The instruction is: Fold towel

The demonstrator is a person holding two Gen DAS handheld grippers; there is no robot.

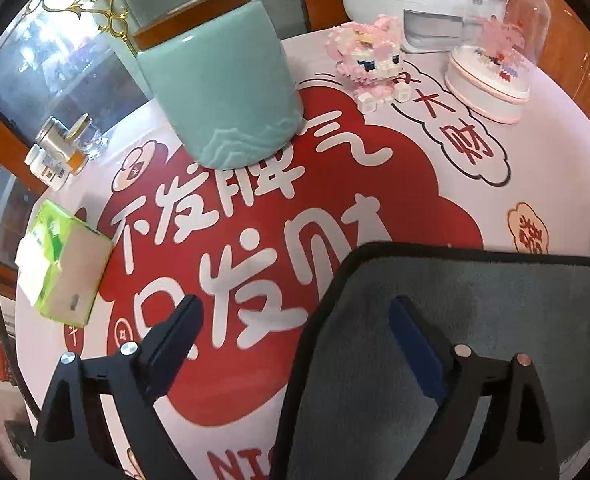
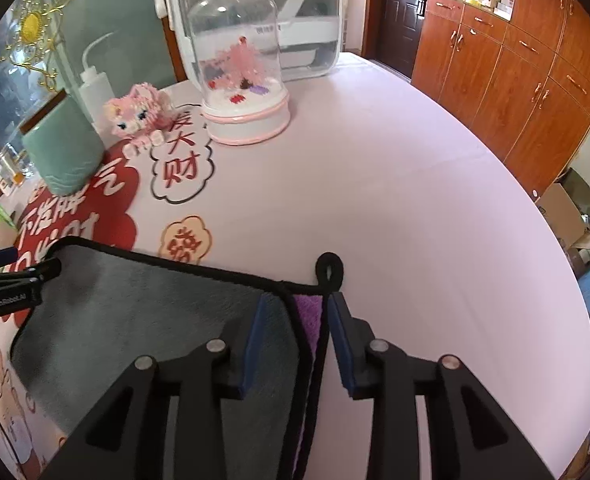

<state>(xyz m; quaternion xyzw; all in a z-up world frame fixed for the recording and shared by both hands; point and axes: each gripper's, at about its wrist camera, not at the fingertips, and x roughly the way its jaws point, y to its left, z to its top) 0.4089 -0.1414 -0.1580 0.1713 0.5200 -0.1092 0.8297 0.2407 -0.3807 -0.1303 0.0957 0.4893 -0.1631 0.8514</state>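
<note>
A grey towel [image 1: 495,320] with black trim lies folded on the pink table cover; it also shows in the right wrist view [image 2: 155,320], with a purple underside [image 2: 309,316] showing at its right edge and a black hanging loop [image 2: 329,268]. My left gripper [image 1: 295,308] is open over the towel's left edge, one finger over the towel and one over the red print. My right gripper [image 2: 295,304] is open and straddles the towel's right edge near the far corner. The left gripper's fingertips [image 2: 47,268] show at the towel's far left corner.
A teal cup [image 1: 219,96], a pink brick cat [image 1: 371,64] and a glass dome ornament [image 2: 243,80] stand at the back of the table. A green tissue pack [image 1: 63,264] lies on the left. Wooden cabinets [image 2: 515,80] stand beyond the right edge.
</note>
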